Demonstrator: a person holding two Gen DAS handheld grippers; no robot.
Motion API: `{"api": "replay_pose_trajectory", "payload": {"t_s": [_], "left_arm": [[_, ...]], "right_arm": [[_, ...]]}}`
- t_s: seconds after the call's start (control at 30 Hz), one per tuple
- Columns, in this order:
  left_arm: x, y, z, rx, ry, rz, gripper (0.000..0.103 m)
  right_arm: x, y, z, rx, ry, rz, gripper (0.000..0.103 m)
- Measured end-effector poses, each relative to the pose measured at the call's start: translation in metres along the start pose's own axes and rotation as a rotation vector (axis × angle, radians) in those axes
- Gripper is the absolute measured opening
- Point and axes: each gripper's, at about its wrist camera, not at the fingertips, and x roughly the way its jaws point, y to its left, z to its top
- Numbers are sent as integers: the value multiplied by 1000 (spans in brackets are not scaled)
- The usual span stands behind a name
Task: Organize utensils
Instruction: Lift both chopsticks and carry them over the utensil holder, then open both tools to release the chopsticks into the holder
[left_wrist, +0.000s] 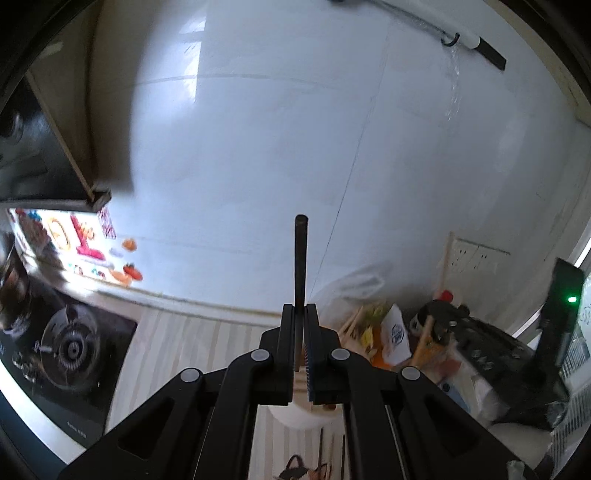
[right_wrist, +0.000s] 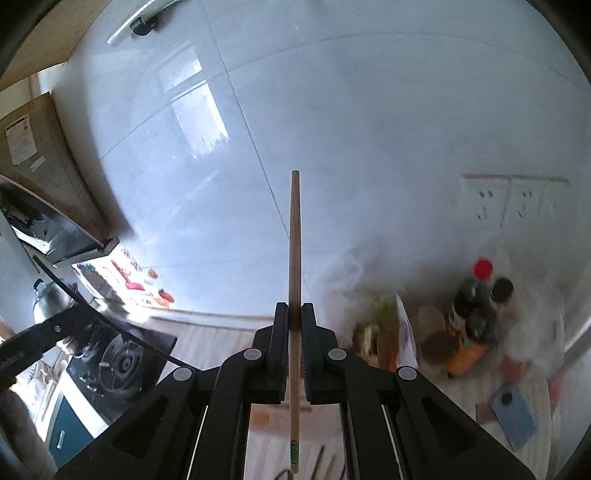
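Note:
My left gripper (left_wrist: 300, 308) is shut on a dark chopstick (left_wrist: 300, 254) that stands upright between its pads, raised above the striped counter (left_wrist: 192, 343). A white holder (left_wrist: 295, 415) sits right below that gripper. My right gripper (right_wrist: 294, 308) is shut on a light wooden chopstick (right_wrist: 294, 240) with a green band near its lower end, also held upright. More dark chopsticks (right_wrist: 317, 465) lie on the counter below it.
A gas stove (left_wrist: 70, 347) is at the left, also in the right wrist view (right_wrist: 118, 362). Bags, sauce bottles (right_wrist: 476, 306) and clutter (left_wrist: 391, 332) fill the right side. A blue phone (right_wrist: 513, 413) lies at right. White tiled wall behind.

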Motion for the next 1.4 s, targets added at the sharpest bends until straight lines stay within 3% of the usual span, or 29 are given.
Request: {"api": "replay_pose_trajectory", "payload": {"t_s": [0.17, 0.43, 0.7, 0.87, 1.0, 1.07, 1.1, 1.13, 1.17, 1.2, 1.33, 1.4], "left_arm": [[12, -12, 18, 36, 1, -8, 2], [64, -19, 23, 36, 108, -44, 2], [98, -15, 15, 37, 195, -31, 2], [104, -14, 9, 23, 247, -66, 3], [93, -17, 11, -7, 271, -101, 9], [81, -17, 14, 3, 237, -52, 17], [74, -16, 16, -2, 216, -44, 38], [67, -13, 17, -9, 196, -36, 71], [62, -11, 18, -11, 175, -22, 86], [56, -10, 17, -12, 152, -8, 97], [41, 0, 4, -19, 79, 60, 103], [40, 4, -9, -21, 70, 91, 103]], "right_arm": [[21, 8, 17, -7, -26, -5, 6], [66, -3, 23, 36, -83, -22, 6], [103, -13, 15, 47, -103, -36, 6], [111, -14, 5, 25, -79, -37, 6], [112, -12, 3, 14, 5, 9, 7], [102, -17, 1, 21, 19, 21, 10], [94, -19, 1, 24, 16, 17, 21], [85, -22, 1, 29, 9, 13, 30], [74, -25, 0, 35, 4, 10, 46], [65, -29, 0, 41, 3, 3, 54], [22, -45, -12, 64, 0, -41, 66], [7, -56, -23, 92, 6, -68, 80]]}}
